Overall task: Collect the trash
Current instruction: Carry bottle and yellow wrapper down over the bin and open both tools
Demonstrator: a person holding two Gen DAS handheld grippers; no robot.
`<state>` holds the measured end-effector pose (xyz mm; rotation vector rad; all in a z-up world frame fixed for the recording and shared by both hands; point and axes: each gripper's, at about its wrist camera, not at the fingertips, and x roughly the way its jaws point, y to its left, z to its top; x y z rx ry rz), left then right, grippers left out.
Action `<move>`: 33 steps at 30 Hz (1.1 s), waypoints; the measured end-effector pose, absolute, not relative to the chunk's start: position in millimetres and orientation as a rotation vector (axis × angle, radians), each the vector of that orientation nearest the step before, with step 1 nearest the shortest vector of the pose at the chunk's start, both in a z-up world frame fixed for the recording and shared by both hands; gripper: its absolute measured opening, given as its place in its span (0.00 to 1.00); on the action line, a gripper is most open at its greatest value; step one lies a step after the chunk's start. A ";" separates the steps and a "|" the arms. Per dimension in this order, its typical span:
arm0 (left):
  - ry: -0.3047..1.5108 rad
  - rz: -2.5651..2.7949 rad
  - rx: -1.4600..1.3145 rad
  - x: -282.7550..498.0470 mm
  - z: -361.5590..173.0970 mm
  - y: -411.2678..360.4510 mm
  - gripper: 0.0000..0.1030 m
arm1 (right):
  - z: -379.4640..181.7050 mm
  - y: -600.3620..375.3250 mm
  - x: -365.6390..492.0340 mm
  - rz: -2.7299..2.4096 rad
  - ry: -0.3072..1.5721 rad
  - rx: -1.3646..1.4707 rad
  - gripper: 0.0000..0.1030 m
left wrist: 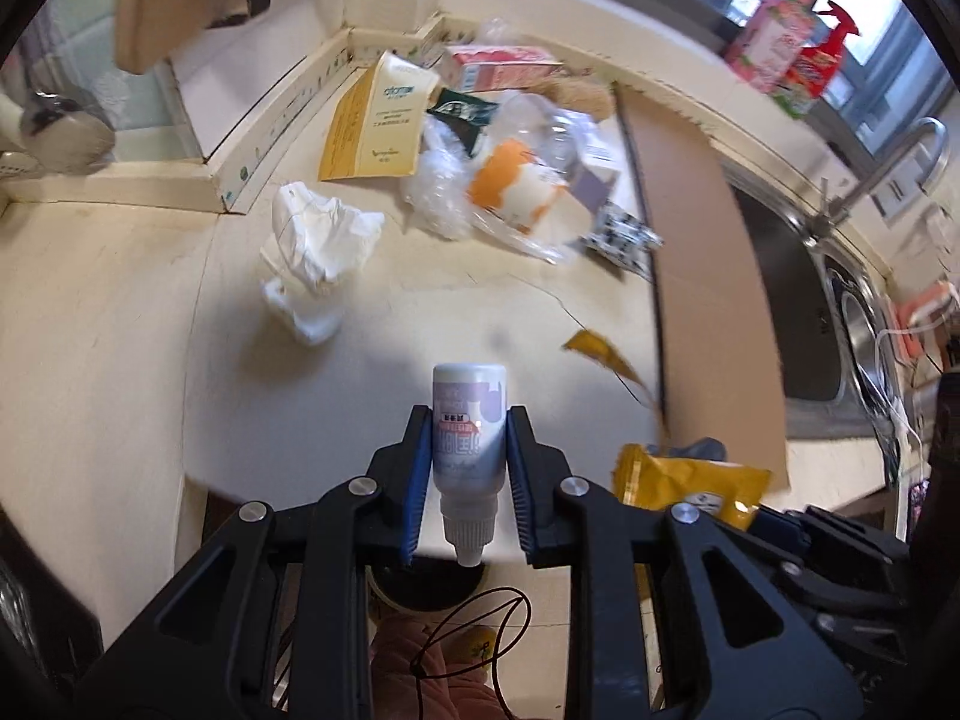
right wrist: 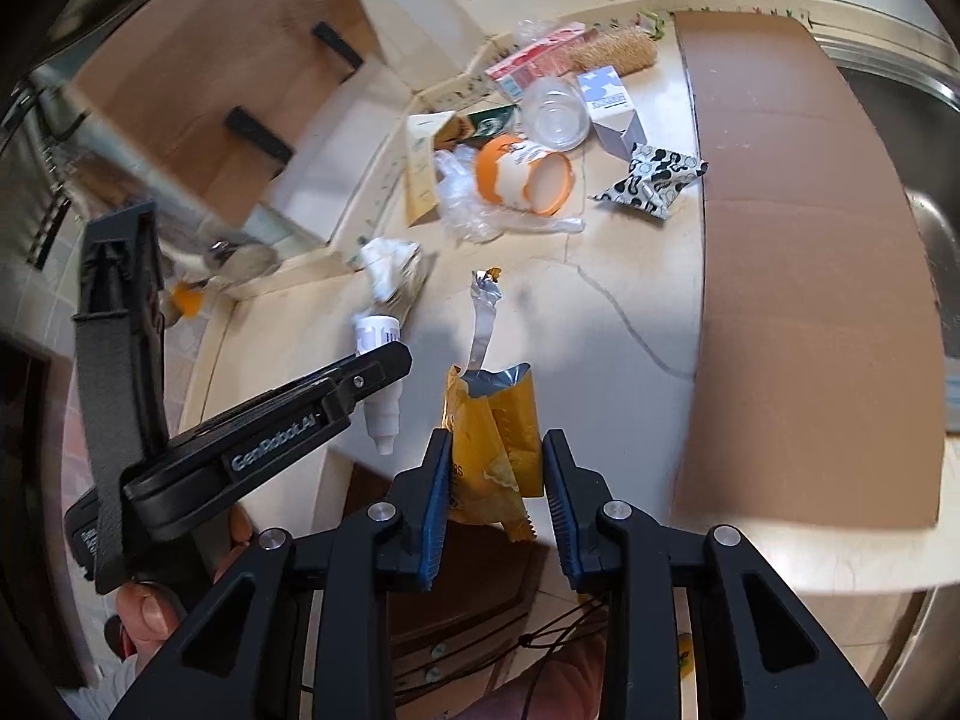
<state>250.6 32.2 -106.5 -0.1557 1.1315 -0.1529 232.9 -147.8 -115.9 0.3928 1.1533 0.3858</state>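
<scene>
My left gripper (left wrist: 468, 420) pinches a small white bottle (left wrist: 467, 420) between its blue pads, cap end pointing back toward me, held above the near edge of the cream worktop (left wrist: 120, 312); my right gripper (right wrist: 496, 468) has its jaws closed on a torn yellow snack wrapper (right wrist: 489, 420), whose silver strip trails up over the worktop; in the right wrist view the left gripper (right wrist: 384, 360) shows just to the left with the bottle (right wrist: 379, 360) in it; farther back on the worktop lies a crumpled white tissue (left wrist: 315, 252), well apart from the heap by the wall: an orange-and-white cup (left wrist: 519, 186) on its side in clear plastic film (left wrist: 438, 192), a yellow paper box (left wrist: 375, 120), a black-and-white patterned packet (right wrist: 651, 180); a brown cardboard sheet (right wrist: 804, 252) lies to the right, beside the steel sink (left wrist: 798, 300)
</scene>
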 end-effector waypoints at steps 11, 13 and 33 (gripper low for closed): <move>1.140 -0.168 -0.137 135.2 -105.0 23.1 0.21 | -127.6 -148.3 136.2 0.458 1.206 0.319 0.29; 1.152 -0.167 -0.122 116.1 -115.1 20.0 0.21 | -137.0 -149.4 125.7 0.458 1.220 0.310 0.29; 1.366 -0.135 -0.098 45.8 -347.5 33.2 0.21 | -378.9 -165.9 66.3 0.336 1.418 0.276 0.29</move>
